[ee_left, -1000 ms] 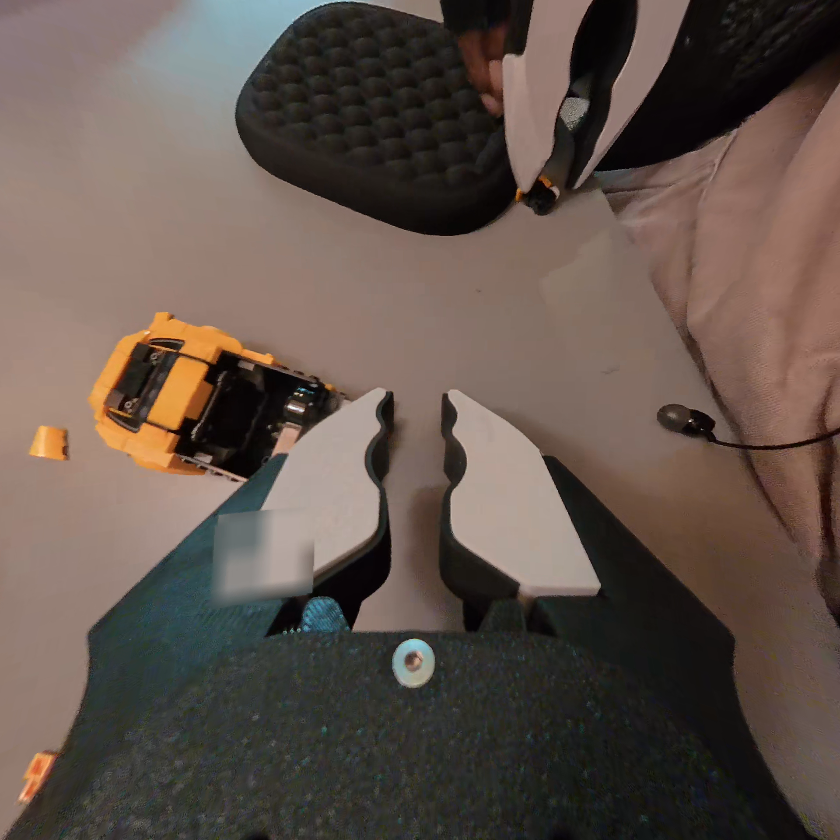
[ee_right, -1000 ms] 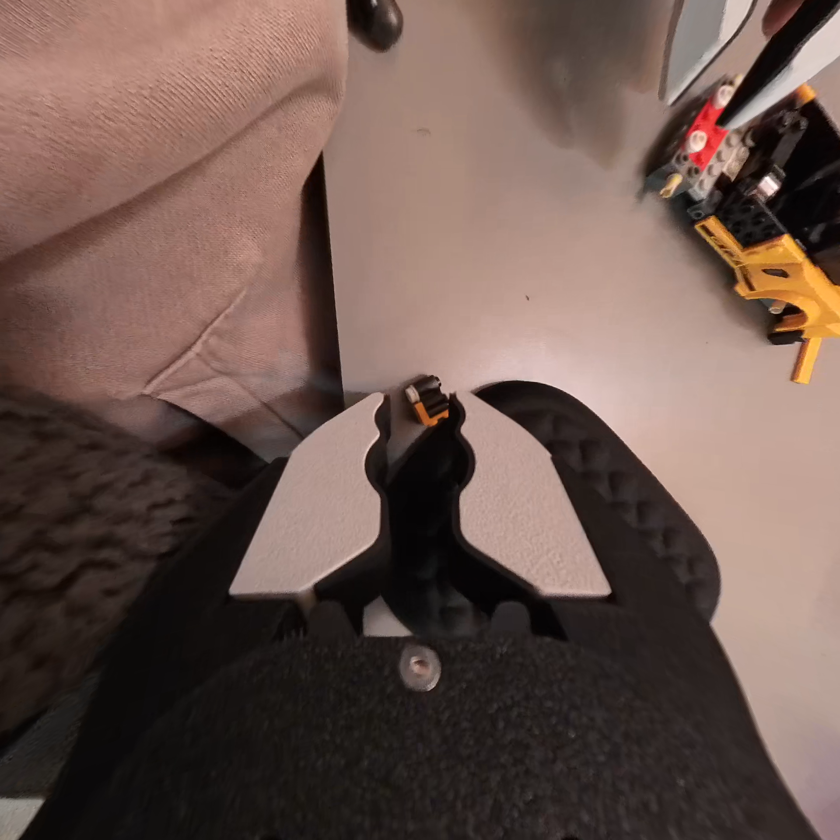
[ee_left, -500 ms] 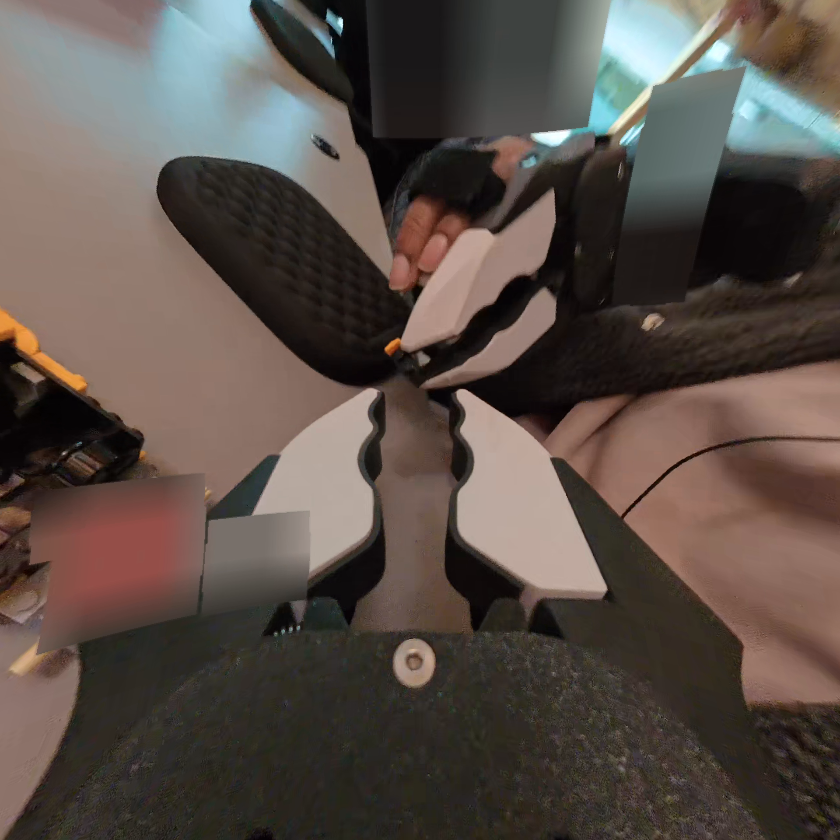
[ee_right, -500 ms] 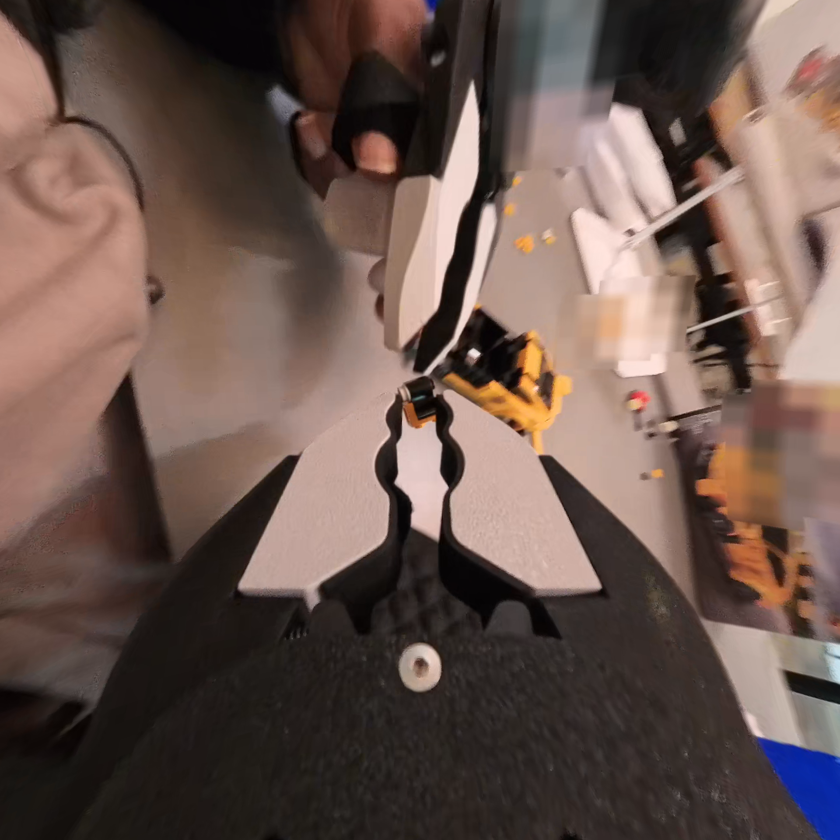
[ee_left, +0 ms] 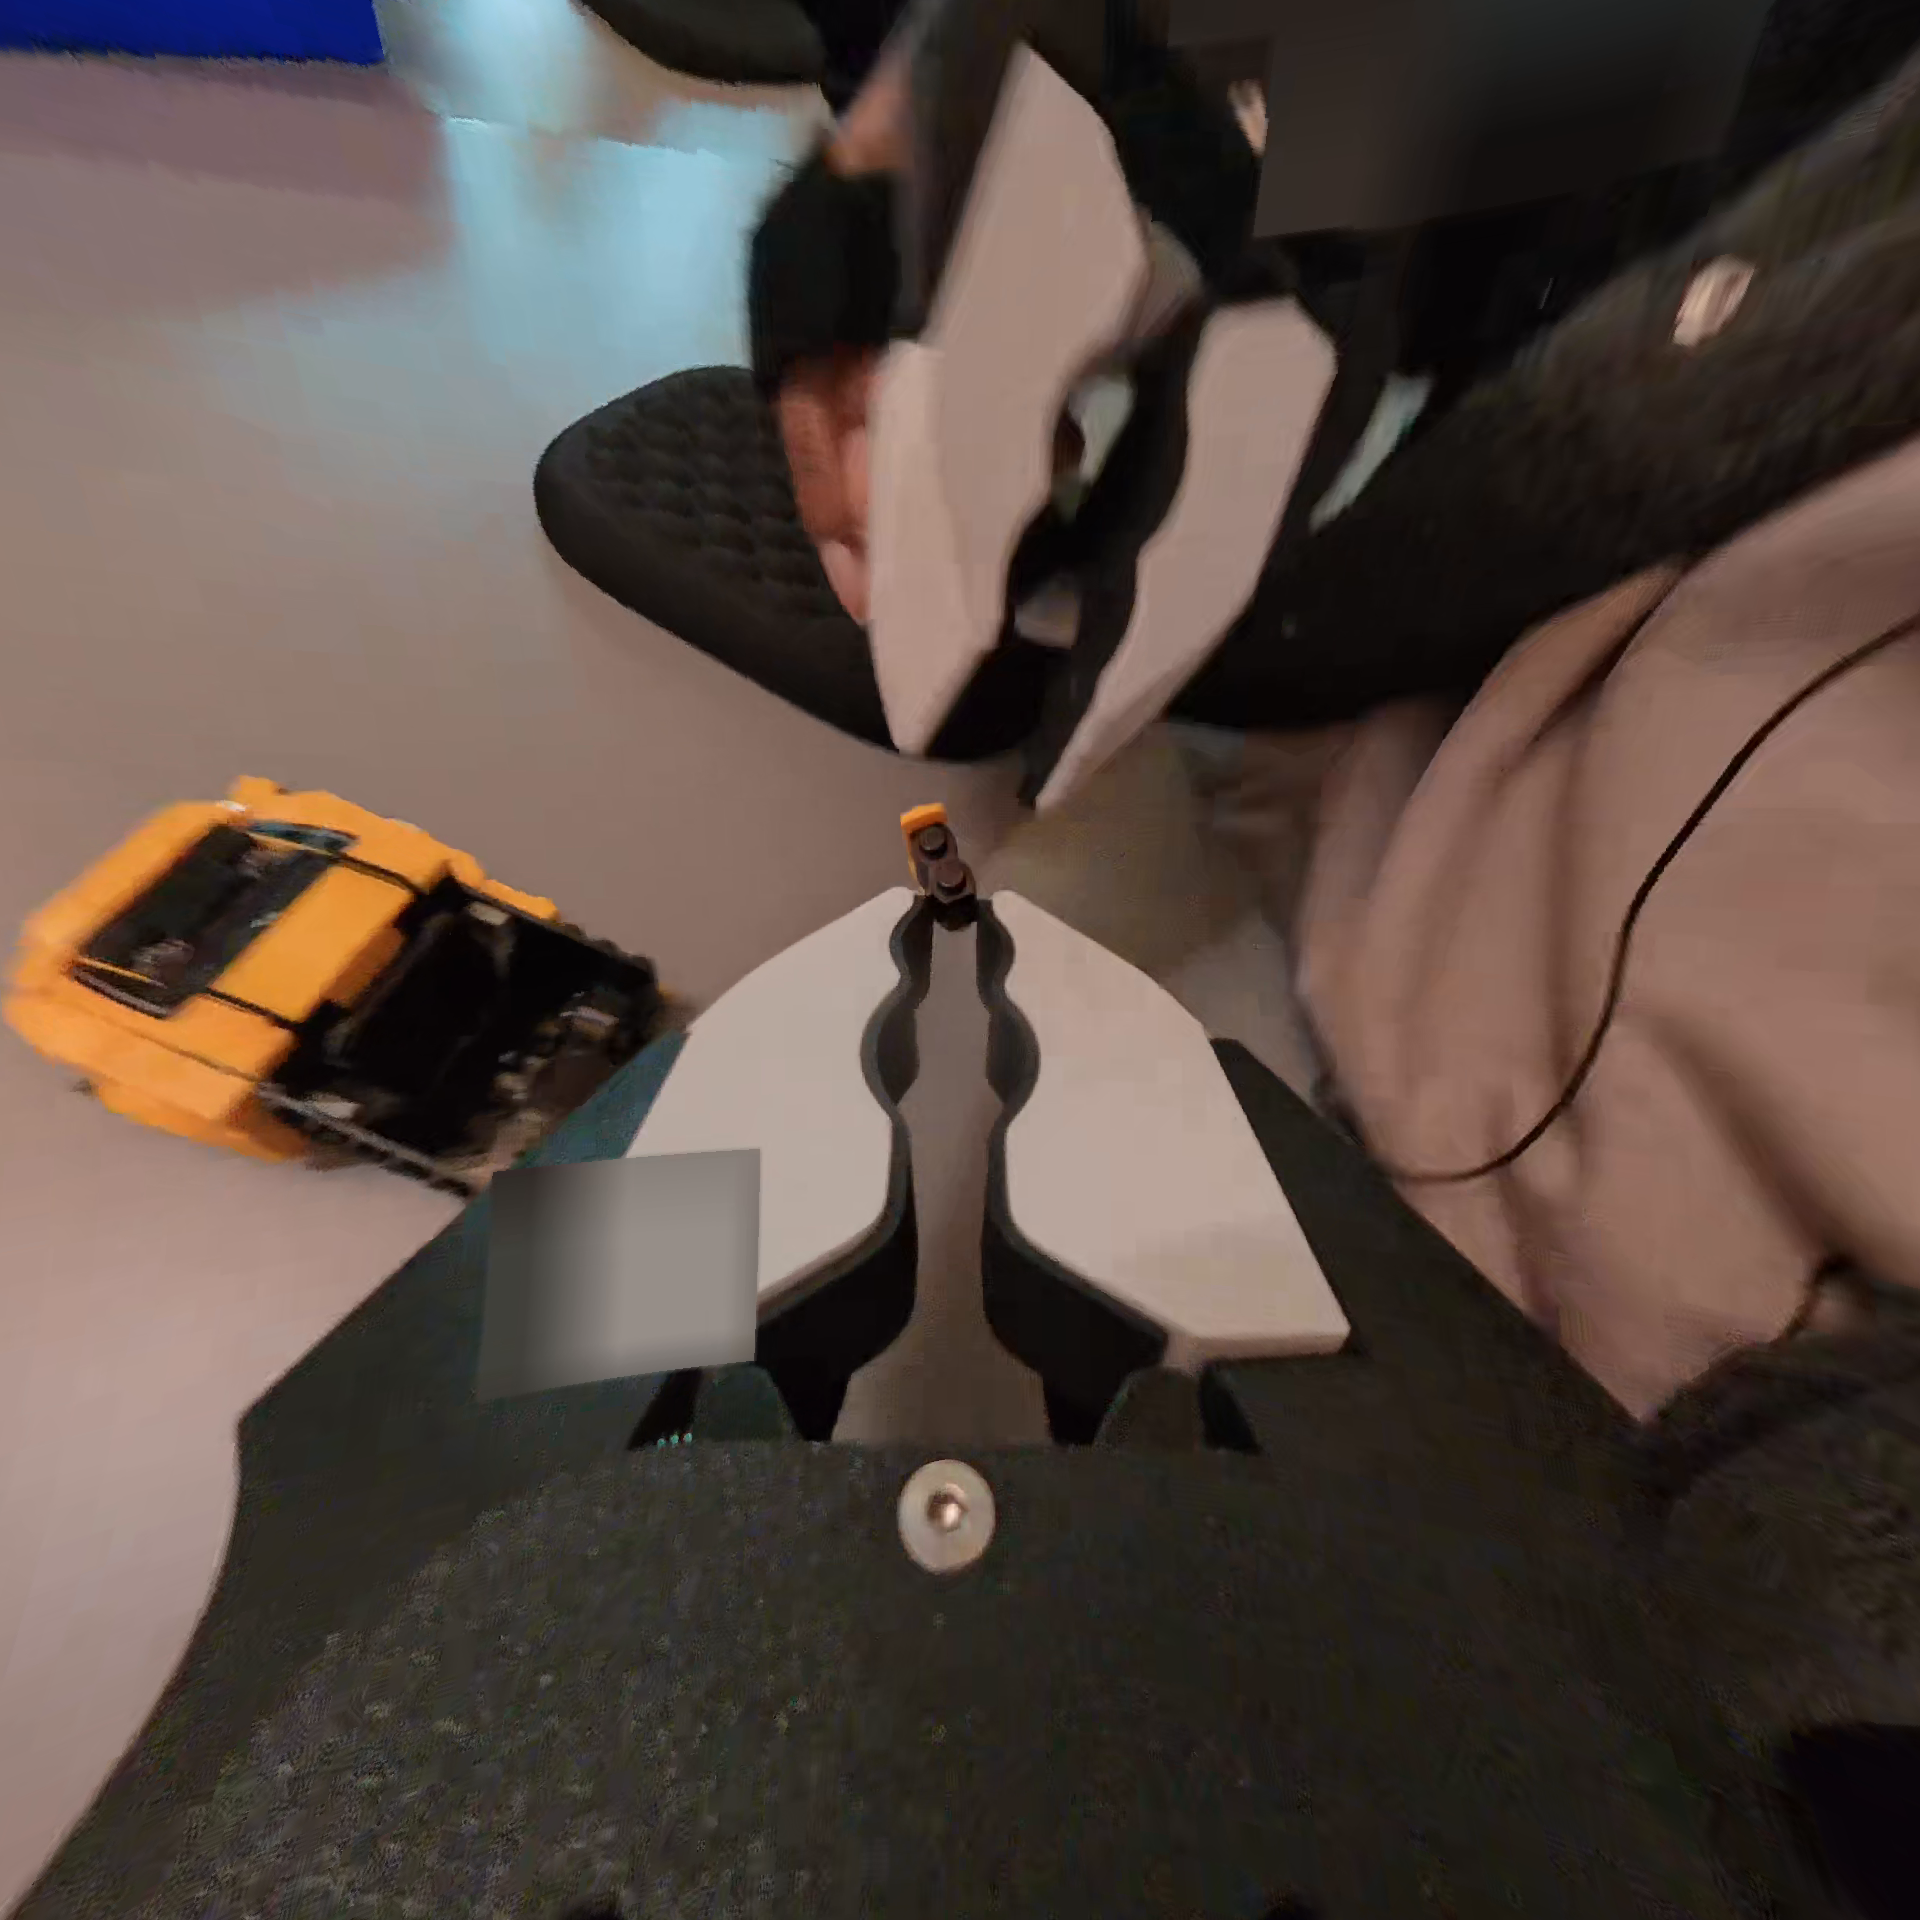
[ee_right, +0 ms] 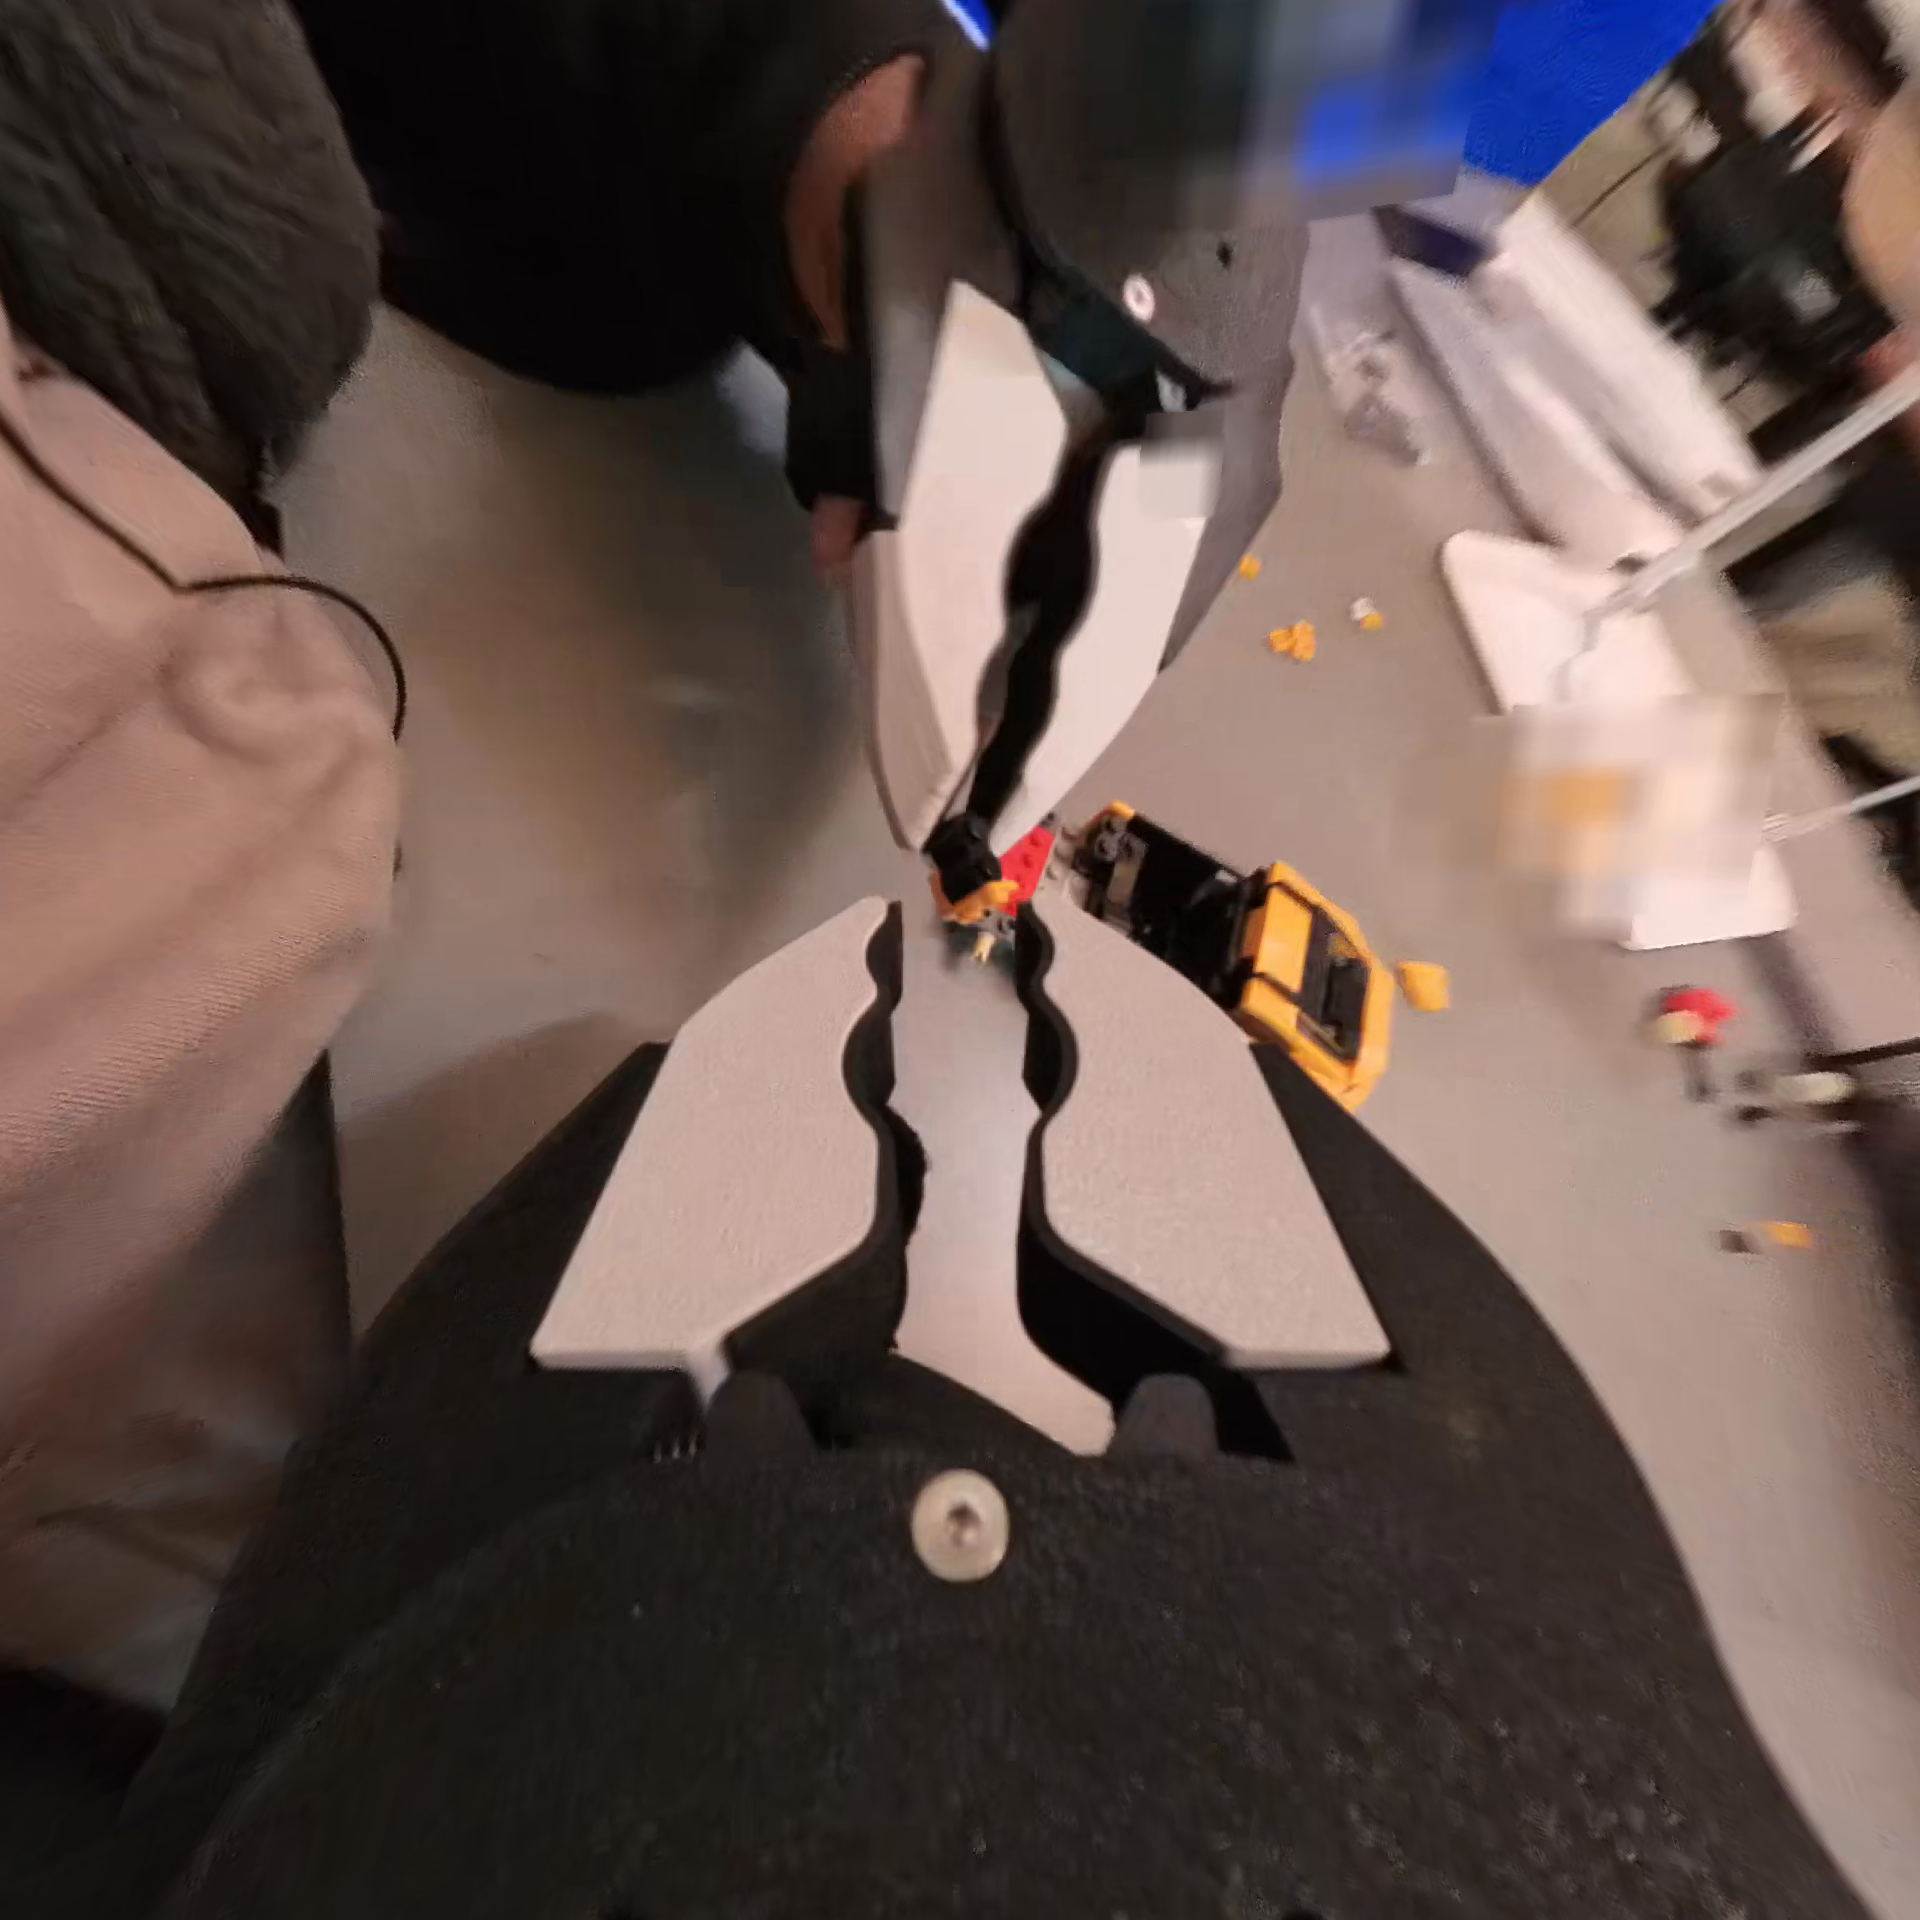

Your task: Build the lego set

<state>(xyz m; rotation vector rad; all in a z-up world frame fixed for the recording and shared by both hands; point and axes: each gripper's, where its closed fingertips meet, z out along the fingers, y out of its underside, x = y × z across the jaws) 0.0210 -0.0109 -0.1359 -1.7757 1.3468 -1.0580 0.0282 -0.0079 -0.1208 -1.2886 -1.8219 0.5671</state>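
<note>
Since the earlier pictures both grippers have swung up off the grey table [ee_left: 312, 582] and met tip to tip, and the small black-and-orange toy piece [ee_left: 935, 862], pinched in the right gripper a second ago, now sits in the left one.

Taking the yellow toy car [ee_left: 281, 977] as the landmark: it lies on the table, half built, its black inside open towards the grippers. A black dimpled pad [ee_left: 675, 540] lies beyond it, farther along the table. A person's beige sleeve [ee_left: 1558, 883] with a thin black cord [ee_left: 1621, 935] across it fills the side away from the car. In the right wrist view, loose orange bits [ee_right: 1294, 639] are scattered on the table past the car, and a single orange block [ee_right: 1421, 985] lies just beside its yellow end.

The left gripper [ee_left: 943, 914] is nearly closed, and its two fingertips press on the black end of the small piece, whose orange end sticks out free beyond them. The right gripper [ee_right: 956, 920] stands a little open; the piece hangs just in front of its tips, and its fingers [ee_right: 790, 1091] do not press on it.

I judge the piece light, hard and smooth, so it may twist or pop out under a pinch on so narrow an end. The flat sides of the black part look the surest place to hold. It seems clipped together from parts, so a sideways pull could split it.
</note>
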